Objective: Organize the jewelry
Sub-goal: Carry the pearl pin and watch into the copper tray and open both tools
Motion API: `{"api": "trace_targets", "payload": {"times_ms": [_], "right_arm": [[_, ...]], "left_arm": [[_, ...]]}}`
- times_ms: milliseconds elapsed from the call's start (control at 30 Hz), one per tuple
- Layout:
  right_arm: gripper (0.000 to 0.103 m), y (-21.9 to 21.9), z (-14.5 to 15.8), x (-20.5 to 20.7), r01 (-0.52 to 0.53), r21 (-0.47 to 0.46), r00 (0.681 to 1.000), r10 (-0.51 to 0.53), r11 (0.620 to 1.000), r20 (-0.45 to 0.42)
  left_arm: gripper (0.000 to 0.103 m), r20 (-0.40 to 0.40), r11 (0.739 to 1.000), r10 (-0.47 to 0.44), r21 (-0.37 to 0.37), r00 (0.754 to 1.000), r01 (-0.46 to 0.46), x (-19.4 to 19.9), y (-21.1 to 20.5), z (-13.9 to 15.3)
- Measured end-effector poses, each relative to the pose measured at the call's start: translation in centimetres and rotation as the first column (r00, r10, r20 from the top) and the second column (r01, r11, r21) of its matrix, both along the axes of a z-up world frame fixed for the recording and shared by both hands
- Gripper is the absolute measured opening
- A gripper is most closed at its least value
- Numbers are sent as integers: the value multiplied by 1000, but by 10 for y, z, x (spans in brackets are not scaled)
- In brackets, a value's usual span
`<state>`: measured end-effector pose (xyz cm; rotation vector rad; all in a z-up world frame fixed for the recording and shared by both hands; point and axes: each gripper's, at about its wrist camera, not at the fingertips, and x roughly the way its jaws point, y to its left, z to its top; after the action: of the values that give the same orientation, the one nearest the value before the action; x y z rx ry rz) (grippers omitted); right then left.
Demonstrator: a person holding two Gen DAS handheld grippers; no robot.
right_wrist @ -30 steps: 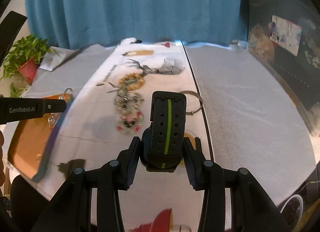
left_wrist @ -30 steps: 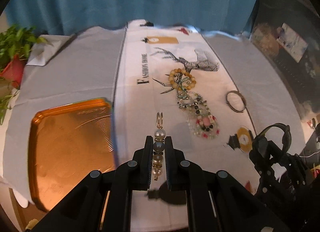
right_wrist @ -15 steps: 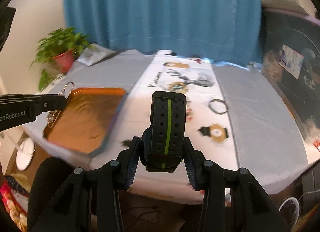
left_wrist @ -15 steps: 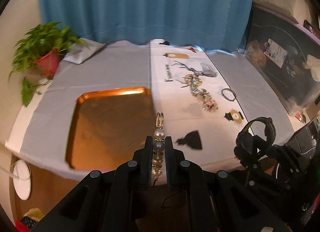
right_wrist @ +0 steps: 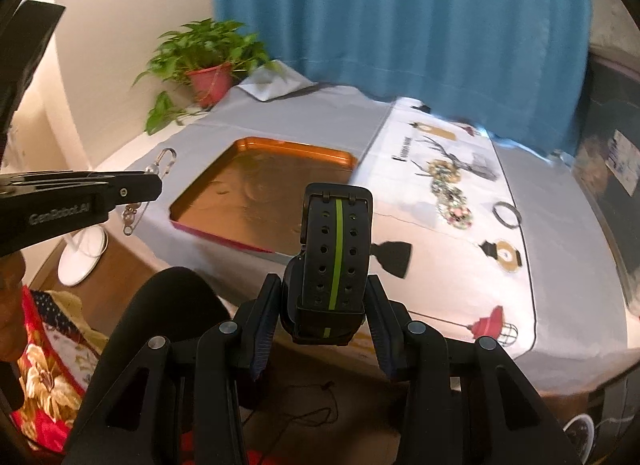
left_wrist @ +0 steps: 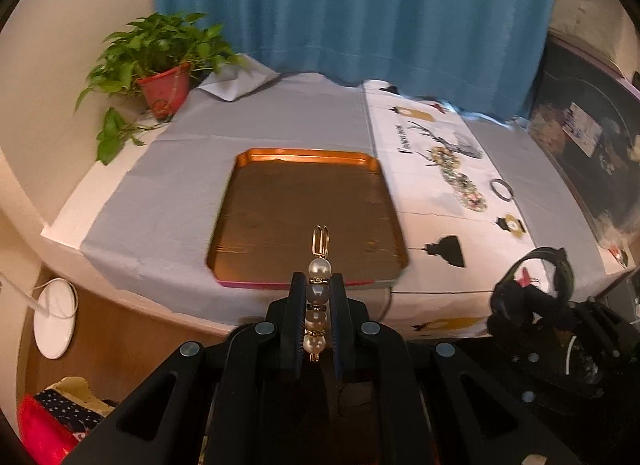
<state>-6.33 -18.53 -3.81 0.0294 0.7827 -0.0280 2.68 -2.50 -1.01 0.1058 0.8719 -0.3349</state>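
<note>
Blue curtain point(left_wrist: 352, 13) behind grey-clothed tabletop point(left_wrist: 280, 121); potted plant point(left_wrist: 160, 61) far left. Left tongs point(left_wrist: 317, 289) clamped on pearl pin point(left_wrist: 318, 293), held off the near edge before copper tray point(left_wrist: 308, 221); arm marked "GenRobot.AI". Beaded bracelets point(right_wrist: 450, 193) and ring point(right_wrist: 506, 215) right of tray. Right tongs point(right_wrist: 324, 293) clamped on black-green watch point(right_wrist: 334, 261).

Potted plant point(left_wrist: 160, 65) at the desk's point(left_wrist: 280, 121) far left corner (red pot), blue curtain point(left_wrist: 360, 17) behind, white round base point(left_wrist: 54, 321) on floor.
</note>
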Motion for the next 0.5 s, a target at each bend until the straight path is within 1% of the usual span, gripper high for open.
{"api": "trace_targets", "payload": {"times_ms": [100, 267, 333, 500], "right_arm": [[43, 6, 4, 8, -14, 1, 1000, 14, 1000, 10], [43, 8, 3, 38, -35, 25, 999, 35, 999, 10], [43, 9, 0, 53, -45, 35, 999, 44, 998, 8], [43, 15, -15, 98, -69, 40, 997, 70, 997, -14]], "left_arm": [[9, 5, 1000, 12, 1, 1000, -12, 10, 7, -1], [9, 18, 1000, 11, 27, 1000, -12, 37, 6, -5], [9, 17, 1000, 11, 23, 1000, -11, 50, 4, -8], [9, 15, 999, 13, 41, 1000, -14, 90, -5, -23]]}}
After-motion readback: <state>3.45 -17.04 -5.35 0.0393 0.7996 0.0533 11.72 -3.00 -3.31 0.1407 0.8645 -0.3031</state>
